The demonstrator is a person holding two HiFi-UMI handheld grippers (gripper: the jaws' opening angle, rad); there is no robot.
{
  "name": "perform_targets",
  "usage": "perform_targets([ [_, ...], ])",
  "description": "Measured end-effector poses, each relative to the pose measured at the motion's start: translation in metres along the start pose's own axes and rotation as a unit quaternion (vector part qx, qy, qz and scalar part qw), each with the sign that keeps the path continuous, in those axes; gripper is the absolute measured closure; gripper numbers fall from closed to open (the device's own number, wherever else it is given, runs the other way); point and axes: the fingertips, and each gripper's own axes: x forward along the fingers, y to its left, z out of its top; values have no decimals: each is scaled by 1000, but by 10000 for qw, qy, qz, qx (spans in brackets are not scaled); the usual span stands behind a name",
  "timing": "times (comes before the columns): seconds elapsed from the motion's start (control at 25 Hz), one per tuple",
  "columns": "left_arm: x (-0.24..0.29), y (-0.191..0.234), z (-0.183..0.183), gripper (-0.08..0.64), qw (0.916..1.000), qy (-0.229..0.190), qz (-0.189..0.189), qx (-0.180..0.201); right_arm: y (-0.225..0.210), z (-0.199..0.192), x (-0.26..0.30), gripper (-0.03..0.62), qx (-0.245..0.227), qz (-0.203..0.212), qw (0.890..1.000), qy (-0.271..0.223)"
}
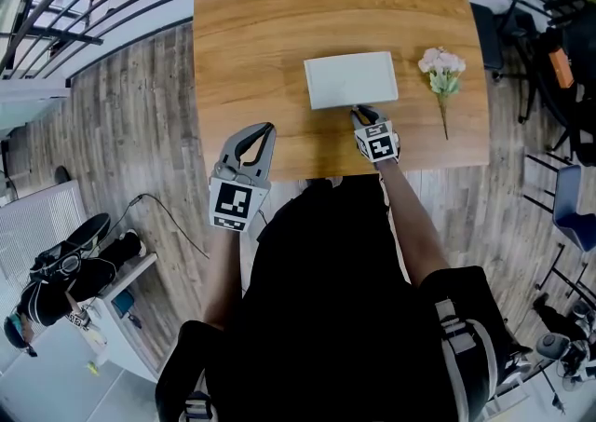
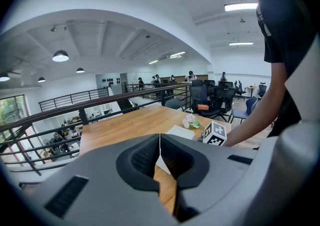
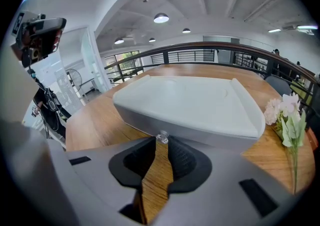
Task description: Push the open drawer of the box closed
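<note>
The right claw (image 3: 161,141) has its jaws drawn almost together, pinching the small clear knob (image 3: 161,137) on the drawer front of the flat white rectangular box (image 3: 190,103). The box lies straight ahead, its long axis across the push, so the drive likely goes directly away from the person. The left claw (image 2: 159,145), jaws together and empty, hangs off the near edge of the wooden counter (image 1: 251,29), well apart. Farther right lies a pale pink flower sprig (image 1: 441,71).
</note>
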Motion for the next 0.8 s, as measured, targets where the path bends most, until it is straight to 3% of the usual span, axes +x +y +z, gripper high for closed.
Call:
perform_targets([
  [0.36, -10, -11, 2, 535, 9998, -116, -153, 110, 3, -9, -21, 500, 96, -189, 9997, -86],
  [0.64, -16, -22, 1, 535, 9988, -239, -369, 217, 8, -17, -43, 575, 181, -416, 9986, -261],
  [0.8, -21, -30, -2, 535, 9982, -317, -453, 215, 11, -25, -58, 577, 199, -529, 9977, -372],
])
